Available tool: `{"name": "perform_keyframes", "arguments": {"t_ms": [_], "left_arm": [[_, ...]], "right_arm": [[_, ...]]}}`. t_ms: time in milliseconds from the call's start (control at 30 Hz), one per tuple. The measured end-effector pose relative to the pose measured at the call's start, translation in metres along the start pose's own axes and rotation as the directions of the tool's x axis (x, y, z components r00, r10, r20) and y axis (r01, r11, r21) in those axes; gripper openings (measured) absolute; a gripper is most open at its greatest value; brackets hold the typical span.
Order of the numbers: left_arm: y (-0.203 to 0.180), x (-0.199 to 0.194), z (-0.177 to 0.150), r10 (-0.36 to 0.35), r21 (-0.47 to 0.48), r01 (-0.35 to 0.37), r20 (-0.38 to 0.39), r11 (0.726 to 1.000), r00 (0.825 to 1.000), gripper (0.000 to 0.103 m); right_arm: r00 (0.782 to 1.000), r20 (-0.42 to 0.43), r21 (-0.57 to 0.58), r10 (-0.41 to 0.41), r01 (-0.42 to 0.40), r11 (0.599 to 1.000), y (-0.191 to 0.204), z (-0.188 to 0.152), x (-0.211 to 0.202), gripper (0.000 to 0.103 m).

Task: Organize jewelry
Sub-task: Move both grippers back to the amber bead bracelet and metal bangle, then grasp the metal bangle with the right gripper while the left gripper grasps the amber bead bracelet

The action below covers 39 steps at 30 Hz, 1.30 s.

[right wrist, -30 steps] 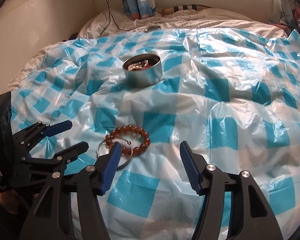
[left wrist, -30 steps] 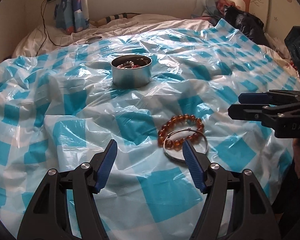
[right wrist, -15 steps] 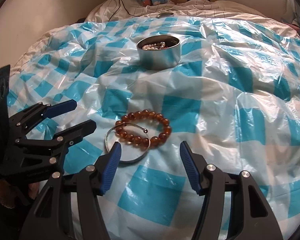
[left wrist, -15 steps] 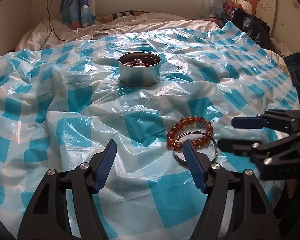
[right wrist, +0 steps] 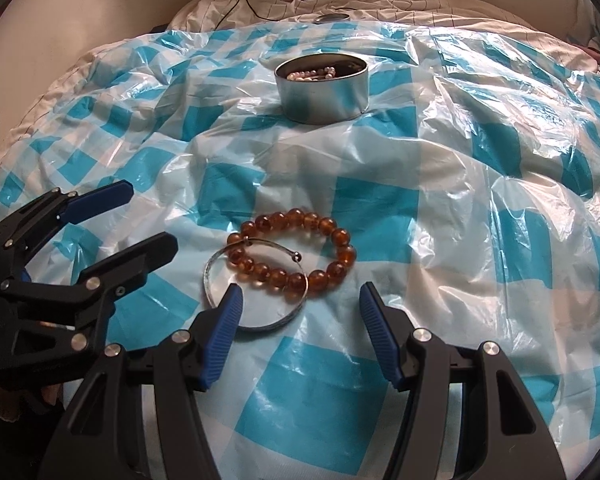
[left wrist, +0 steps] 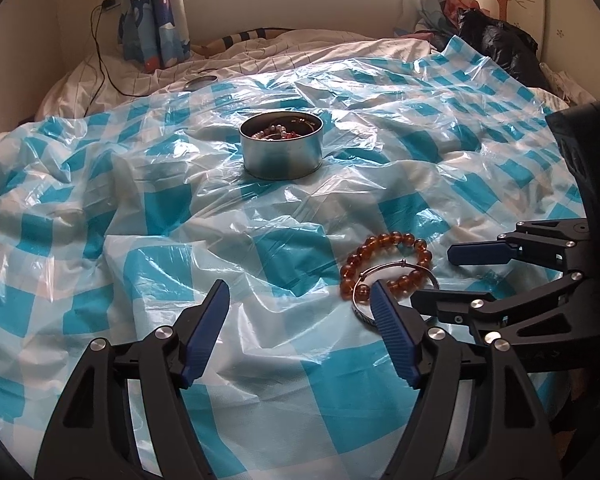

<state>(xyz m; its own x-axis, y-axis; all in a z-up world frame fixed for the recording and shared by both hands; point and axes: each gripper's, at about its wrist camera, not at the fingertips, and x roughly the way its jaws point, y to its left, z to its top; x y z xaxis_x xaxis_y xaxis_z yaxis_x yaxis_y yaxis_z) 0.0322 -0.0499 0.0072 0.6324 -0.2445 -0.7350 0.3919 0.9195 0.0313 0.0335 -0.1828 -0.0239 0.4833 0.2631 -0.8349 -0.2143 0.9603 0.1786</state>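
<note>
We hold right tool (right wrist: 300,300) open over amber bracelet (right wrist: 296,248) | left tool (left wrist: 296,300) open, aside | tin (right wrist: 322,88) likely its destination

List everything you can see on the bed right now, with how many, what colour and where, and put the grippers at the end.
Beaded bracelet: one, amber-brown, on the plastic sheet in front of the right gripper, overlapping the bangle.
Bangle: one, silver, open-ended, its near side by the right gripper's left finger.
Round tin: one, silver metal, lidless, farther back on the sheet, with pale pearl-like beads inside.
Tin lid: one, silver, at the sheet's far edge.
Plastic sheet: one, blue-and-white checked, crumpled, covering the bed.
Cable: one, black, from the wall to the bedding.
Curtain: one, blue patterned, by the window.
Black bag: one, far right corner.
Left gripper: black with blue pads, open.
Right gripper: same, open, just short of the bracelets.
</note>
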Motion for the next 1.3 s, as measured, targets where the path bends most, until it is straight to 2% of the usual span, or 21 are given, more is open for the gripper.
{"name": "perform_keyframes", "arguments": {"t_ms": [500,800,1167,1267,1300], "left_arm": [[-0.001,-0.003,0.002,0.019,0.033,-0.020,0.008,0.999,1.000,0.072],[-0.006,-0.003,0.002,0.030,0.046,-0.031,0.014,0.998,0.999,0.073],[-0.009,-0.005,0.003,0.039,0.065,-0.041,0.027,0.997,0.999,0.073],[-0.010,-0.006,0.003,0.043,0.077,-0.045,0.034,0.996,0.998,0.074],[-0.012,-0.007,0.003,0.043,0.078,-0.046,0.036,0.996,0.998,0.074]], "right_arm": [[0.999,-0.010,-0.042,-0.035,0.035,0.998,0.006,0.000,0.007,0.059],[0.999,-0.011,-0.068,-0.053,0.052,0.996,0.008,-0.001,0.007,0.055],[0.995,-0.015,-0.121,-0.097,0.094,0.988,0.010,-0.004,0.006,0.043],[0.991,-0.024,-0.142,-0.131,0.126,0.982,0.008,-0.005,0.006,0.032],[0.989,-0.027,-0.143,-0.143,0.137,0.980,0.006,-0.005,0.005,0.025]]}}
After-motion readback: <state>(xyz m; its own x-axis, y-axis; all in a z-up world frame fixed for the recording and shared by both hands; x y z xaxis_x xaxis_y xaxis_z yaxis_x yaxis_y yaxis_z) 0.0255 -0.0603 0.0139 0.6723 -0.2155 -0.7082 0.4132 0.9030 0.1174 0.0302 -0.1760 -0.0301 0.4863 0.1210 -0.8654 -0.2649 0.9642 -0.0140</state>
